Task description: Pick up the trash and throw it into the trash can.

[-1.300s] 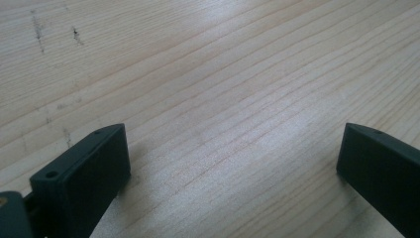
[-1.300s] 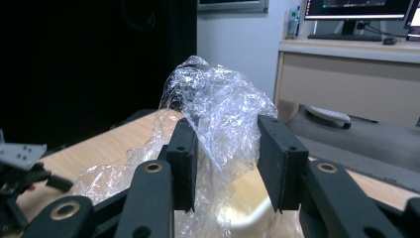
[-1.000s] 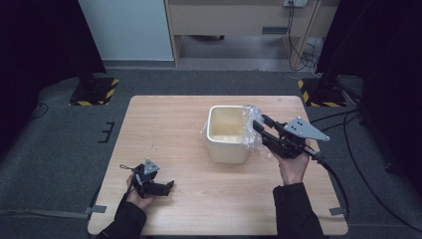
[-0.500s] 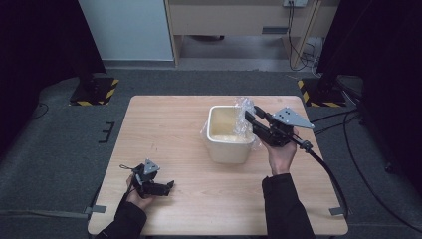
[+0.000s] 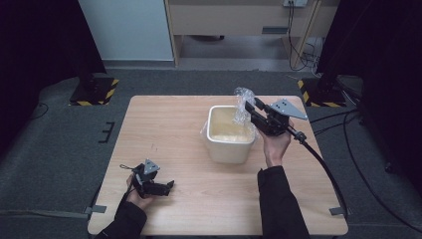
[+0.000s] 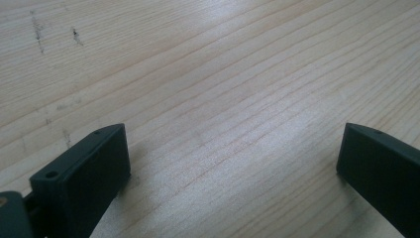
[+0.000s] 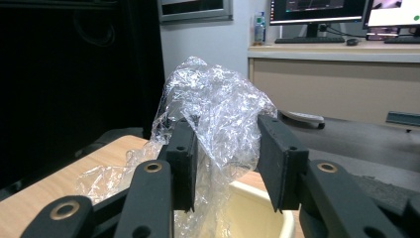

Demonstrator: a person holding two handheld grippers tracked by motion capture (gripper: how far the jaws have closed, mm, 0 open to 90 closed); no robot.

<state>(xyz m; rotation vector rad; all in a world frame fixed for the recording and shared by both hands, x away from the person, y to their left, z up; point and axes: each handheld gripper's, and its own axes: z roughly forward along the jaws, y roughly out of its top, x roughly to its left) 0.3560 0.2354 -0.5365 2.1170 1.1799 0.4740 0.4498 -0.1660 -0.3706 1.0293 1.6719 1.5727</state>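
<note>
1. The plastic wrap (image 5: 243, 102) is crumpled and clear; you hold it up above the back right part of the tub (image 5: 229, 149), and part of it hangs down into the tub.
2. Your right gripper (image 5: 253, 108) is raised over the right rim of the tub. In the right gripper view its jaws pinch the plastic wrap (image 7: 213, 109) between them, with a bunch of wrap standing up above the jaw tips.
3. The tub is cream-white and stands on the wooden table (image 5: 179, 129), a little right of the middle.
4. Your left gripper (image 5: 166, 187) lies low near the front left corner of the table, well apart from the tub.
5. In the left gripper view its jaws are spread wide, and between them is bare table (image 6: 223, 99) wood.
</note>
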